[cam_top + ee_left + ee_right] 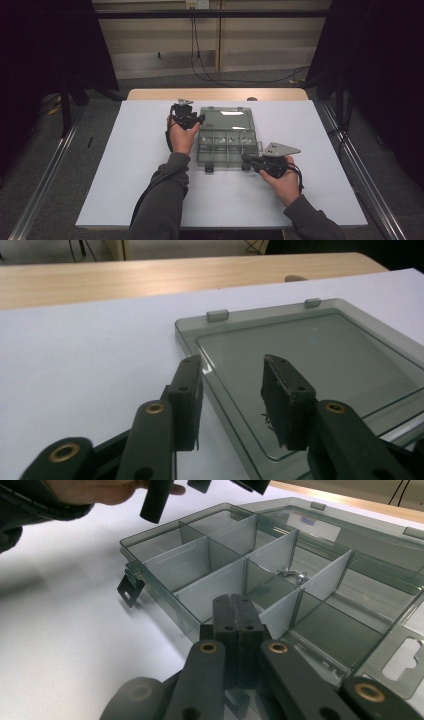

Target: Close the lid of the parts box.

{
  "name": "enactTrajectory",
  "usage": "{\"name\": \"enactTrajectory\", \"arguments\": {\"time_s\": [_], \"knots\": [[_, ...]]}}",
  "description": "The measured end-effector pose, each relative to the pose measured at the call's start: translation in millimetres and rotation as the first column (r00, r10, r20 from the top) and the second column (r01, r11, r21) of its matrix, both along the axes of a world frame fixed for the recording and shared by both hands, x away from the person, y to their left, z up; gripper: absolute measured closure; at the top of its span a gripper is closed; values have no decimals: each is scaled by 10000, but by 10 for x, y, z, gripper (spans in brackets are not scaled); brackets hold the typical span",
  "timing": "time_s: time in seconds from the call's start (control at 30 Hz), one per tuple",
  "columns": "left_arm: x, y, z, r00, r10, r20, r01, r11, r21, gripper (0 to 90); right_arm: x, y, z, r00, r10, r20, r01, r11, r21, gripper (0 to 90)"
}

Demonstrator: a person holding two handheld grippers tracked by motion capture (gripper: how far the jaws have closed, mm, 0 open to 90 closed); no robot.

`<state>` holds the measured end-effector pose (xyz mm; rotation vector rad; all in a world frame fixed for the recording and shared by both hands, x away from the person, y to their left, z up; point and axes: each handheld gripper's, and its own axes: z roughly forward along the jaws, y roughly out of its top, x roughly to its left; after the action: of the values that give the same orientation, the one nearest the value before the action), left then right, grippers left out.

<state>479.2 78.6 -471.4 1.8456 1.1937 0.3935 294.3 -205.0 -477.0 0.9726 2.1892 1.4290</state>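
Observation:
A clear grey compartment box (227, 148) lies open on the white table sheet (125, 170), its lid (225, 119) folded flat behind it. My left gripper (199, 119) hovers over the lid's left edge; in the left gripper view it (232, 390) stands open, with the lid (320, 355) under and between its jaws. My right gripper (247, 159) is at the box's front right rim. In the right gripper view it (235, 607) is shut, tips against the front wall of the box (215, 565). A small metal part (292, 573) lies in one middle compartment.
Two dark latches (210, 168) hang off the box's front edge, one seen close (130, 589). Bare wooden tabletop (215, 94) runs behind the sheet. The left hand and its gripper handle (154, 500) hang above the box's far side. Cables trail on the floor beyond.

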Motion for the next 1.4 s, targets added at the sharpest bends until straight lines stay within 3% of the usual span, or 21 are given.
{"name": "enactTrajectory", "arguments": {"time_s": [0.27,0.33,0.43,0.53,0.73,0.9,1.13,1.2,1.3,1.37,1.4], "knots": [[44,-2,-81,9958,587,-701,-579,9982,126,669,-4,1,0,10000,0,-10,0,10000,8,900],[51,-20,-80,9937,599,-948,-602,9982,4,732,-4,1,0,10000,2,-10,-2,10000,17,900],[71,-60,-61,9926,433,-1134,-383,9982,465,787,-5,2,-1,10000,-17,5,17,10000,8,900],[99,-95,-82,9898,741,-1221,-729,9972,141,783,-8,5,-1,10000,-21,4,21,10000,9,900],[158,-114,-73,9811,1099,-1590,-1111,9938,14,820,-14,3,-4,10000,-41,30,41,10000,26,900],[189,-158,-80,9729,1583,-1687,-1633,9864,-164,828,-18,6,-4,10000,-42,38,42,10000,20,900],[199,-173,-52,9634,1846,-1943,-1879,9822,18,854,-25,9,-2,10000,-82,30,82,10000,-25,900],[201,-197,-43,9578,2075,-1988,-2110,9775,36,860,-24,9,-1,10000,-91,11,91,10000,-10,900],[209,-214,-37,9544,2187,-2030,-2212,9752,104,863,-27,6,-6,9999,-142,7,142,9999,45,900],[216,-227,-50,9545,2269,-1937,-2310,9729,13,858,-26,14,-4,9999,-109,103,109,9999,-26,900],[220,-212,-56,9578,2154,-1904,-2184,9758,53,855,-28,15,-4,9999,-128,107,129,9999,-34,900]]}}
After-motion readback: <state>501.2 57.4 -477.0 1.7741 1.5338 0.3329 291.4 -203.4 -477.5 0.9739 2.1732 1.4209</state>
